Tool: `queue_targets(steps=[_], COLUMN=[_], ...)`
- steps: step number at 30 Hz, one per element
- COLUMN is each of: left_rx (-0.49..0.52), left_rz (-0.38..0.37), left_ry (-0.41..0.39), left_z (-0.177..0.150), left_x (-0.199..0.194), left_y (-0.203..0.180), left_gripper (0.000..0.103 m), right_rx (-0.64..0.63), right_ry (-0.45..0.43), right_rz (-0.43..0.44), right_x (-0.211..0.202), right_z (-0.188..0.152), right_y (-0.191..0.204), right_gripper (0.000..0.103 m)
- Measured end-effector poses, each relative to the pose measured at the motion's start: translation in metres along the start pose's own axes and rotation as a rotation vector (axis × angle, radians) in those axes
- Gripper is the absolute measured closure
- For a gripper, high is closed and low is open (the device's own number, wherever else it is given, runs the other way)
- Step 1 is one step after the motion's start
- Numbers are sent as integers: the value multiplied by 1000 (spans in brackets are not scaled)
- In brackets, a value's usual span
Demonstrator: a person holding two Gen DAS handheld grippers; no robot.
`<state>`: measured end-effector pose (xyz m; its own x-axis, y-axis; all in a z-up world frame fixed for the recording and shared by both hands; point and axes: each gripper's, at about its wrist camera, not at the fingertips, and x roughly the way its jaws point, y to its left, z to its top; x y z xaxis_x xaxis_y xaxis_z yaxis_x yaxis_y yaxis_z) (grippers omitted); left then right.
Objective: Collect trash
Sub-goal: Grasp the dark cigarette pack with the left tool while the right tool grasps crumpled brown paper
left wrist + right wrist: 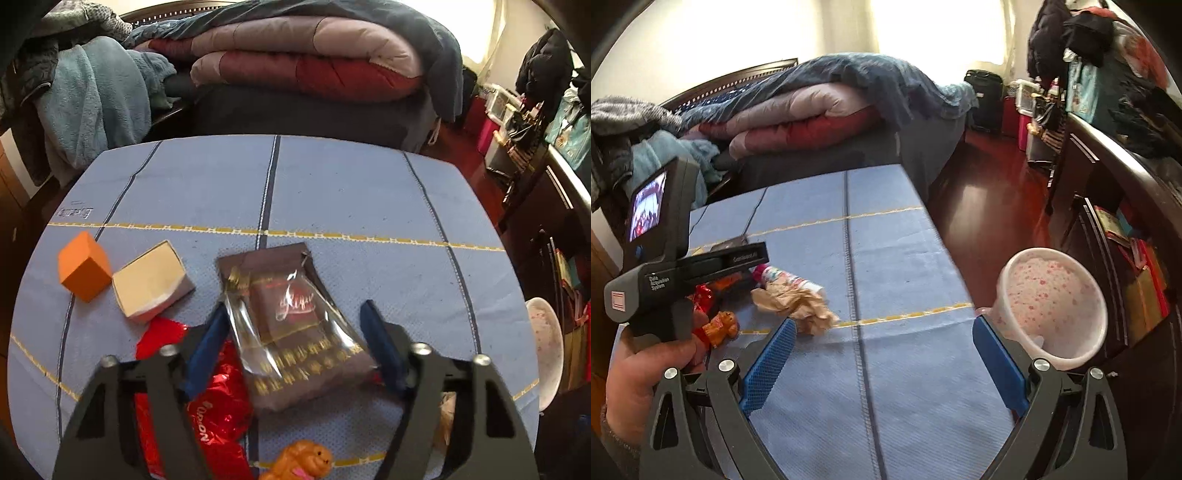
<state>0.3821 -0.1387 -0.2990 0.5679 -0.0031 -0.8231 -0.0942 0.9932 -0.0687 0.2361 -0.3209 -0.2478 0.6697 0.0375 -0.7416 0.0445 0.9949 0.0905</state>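
A blue cloth covers the table before a bed. Near its front edge the left gripper point(295, 339) straddles a brown cellophane-wrapped packet point(291, 325), jaws apart; the slick wrap may slip out. The right gripper point(882, 354) is spread empty; crumpled paper point(801, 306) lies beyond.

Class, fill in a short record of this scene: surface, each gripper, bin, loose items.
surface: blue cloth covering the table
left gripper: jaws either side of the brown packet; grip unclear
right gripper: open, empty, over the cloth
bin: white speckled bin, beyond the table's edge
loose items: red wrapper, crumpled paper, orange box, toy dog
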Motion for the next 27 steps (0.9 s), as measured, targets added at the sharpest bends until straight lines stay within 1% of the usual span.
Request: queue_targets(steps=[3, 9, 13, 16, 17, 18, 19, 20, 23, 27], left_rx=[-30, -53, -51, -46, -44, -43, -41, -38, -30, -18], left_rz=[-34, -43, -40, -35, -37, -39, -38, -38, -47, -62], left_ry=[-7, -58, -97, -118, -124, -128, -133, -139, -155, -173], left_z=[3, 5, 10, 12, 13, 13, 14, 14, 13, 13], left_x=[-1, -22, -37, -48, -51, -54, -57, -60, -69, -81], left_y=[10, 27, 37, 41, 43, 44, 45, 46, 47, 45], left_gripper=[47, 47, 47, 47, 47, 47, 47, 47, 47, 47], right_rx=[-13, -52, -73, -80, -80, -80, -80, -79, -88, -84], right_ry=[10, 43, 70, 95, 103, 109, 116, 125, 106, 81], right_rz=[30, 68, 73, 77, 81, 85, 92, 103, 97, 100], right_x=[10, 36, 49, 56, 57, 57, 57, 57, 47, 31], right_z=[1, 3, 1, 0, 0, -1, -2, -3, -6, -8], right_y=[9, 35, 48, 53, 53, 54, 54, 53, 51, 46], right_gripper=[7, 8, 16, 28, 36, 51, 59, 70, 75, 75])
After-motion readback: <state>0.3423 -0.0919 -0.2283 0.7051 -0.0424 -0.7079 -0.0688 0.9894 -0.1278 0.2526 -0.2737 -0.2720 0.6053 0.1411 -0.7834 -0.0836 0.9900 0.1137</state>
